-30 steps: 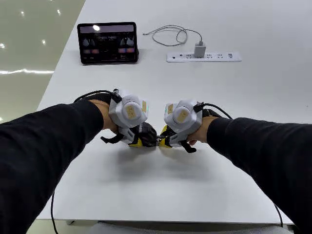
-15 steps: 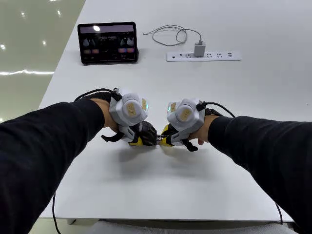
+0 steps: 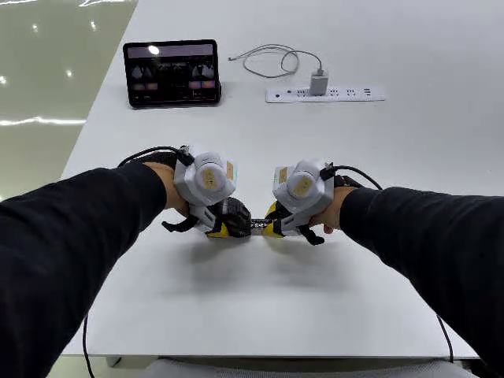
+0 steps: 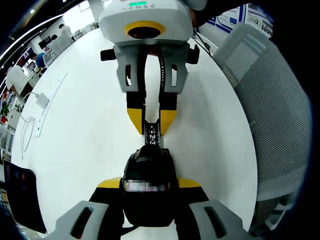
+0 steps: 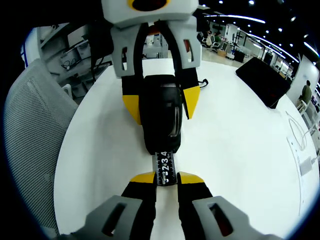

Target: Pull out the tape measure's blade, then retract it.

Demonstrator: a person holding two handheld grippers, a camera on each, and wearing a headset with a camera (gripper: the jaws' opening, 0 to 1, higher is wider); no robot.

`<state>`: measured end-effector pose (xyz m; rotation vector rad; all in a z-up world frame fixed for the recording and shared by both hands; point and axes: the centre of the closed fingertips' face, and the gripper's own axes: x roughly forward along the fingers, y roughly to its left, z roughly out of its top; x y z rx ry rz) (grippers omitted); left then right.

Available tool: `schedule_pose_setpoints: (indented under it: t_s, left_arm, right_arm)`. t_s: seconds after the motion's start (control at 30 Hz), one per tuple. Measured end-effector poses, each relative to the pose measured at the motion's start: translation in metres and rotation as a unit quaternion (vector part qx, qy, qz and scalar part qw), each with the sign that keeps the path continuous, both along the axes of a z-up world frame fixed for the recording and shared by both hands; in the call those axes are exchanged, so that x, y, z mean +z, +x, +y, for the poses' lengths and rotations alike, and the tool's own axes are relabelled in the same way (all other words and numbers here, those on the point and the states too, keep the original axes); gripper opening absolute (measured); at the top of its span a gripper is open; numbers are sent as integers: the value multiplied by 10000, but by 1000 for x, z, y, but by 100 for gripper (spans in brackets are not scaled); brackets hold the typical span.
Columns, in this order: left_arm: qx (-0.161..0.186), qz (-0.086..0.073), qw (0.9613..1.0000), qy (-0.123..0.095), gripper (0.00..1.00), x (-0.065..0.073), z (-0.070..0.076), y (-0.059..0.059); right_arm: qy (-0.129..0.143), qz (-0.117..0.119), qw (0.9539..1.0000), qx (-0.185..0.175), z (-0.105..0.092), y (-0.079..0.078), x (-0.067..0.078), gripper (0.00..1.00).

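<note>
Left claw (image 4: 150, 182) closed on the black rounded tape measure case (image 4: 149, 165), mid white worktop (image 3: 260, 315); right claw (image 5: 166, 177) pinching its dark numbered blade (image 5: 164, 164), drawn out slightly; further pull and retraction remain.

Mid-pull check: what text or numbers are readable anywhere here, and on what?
"2 3 4": printed numerals on the blade, in the right gripper view; the finer marks beside them are blurred.
Unreadable: the label strip on the tape measure case.
Too small to read: the screen text on the tablet.
No legible marking: the power strip.
Blurred: the wall posters.
</note>
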<state>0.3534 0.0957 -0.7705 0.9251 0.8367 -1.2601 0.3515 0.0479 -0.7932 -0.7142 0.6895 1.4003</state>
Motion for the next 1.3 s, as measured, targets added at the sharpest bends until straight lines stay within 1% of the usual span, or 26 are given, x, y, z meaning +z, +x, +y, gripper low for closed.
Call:
schedule_pose_setpoints:
  t_s: [0.43, 0.77, 1.0, 1.3]
  left_arm:
    - [33, -4, 10000, -4, 35, -1, 0, 1]
    - [41, -13, 10000, -14, 35, -1, 1, 1]
    - [52, -12, 10000, -27, 35, -1, 0, 2]
    - [38, -12, 10000, -40, 35, -1, 0, 2]
  right_arm:
    - [17, -12, 10000, -66, -13, 2, 1, 11]
    - [-29, -64, 10000, -70, -21, 3, 2, 11]
    - [-36, -69, 9999, -114, -32, 5, 3, 11]
    - [-46, -74, 9998, -151, -39, 3, 3, 11]
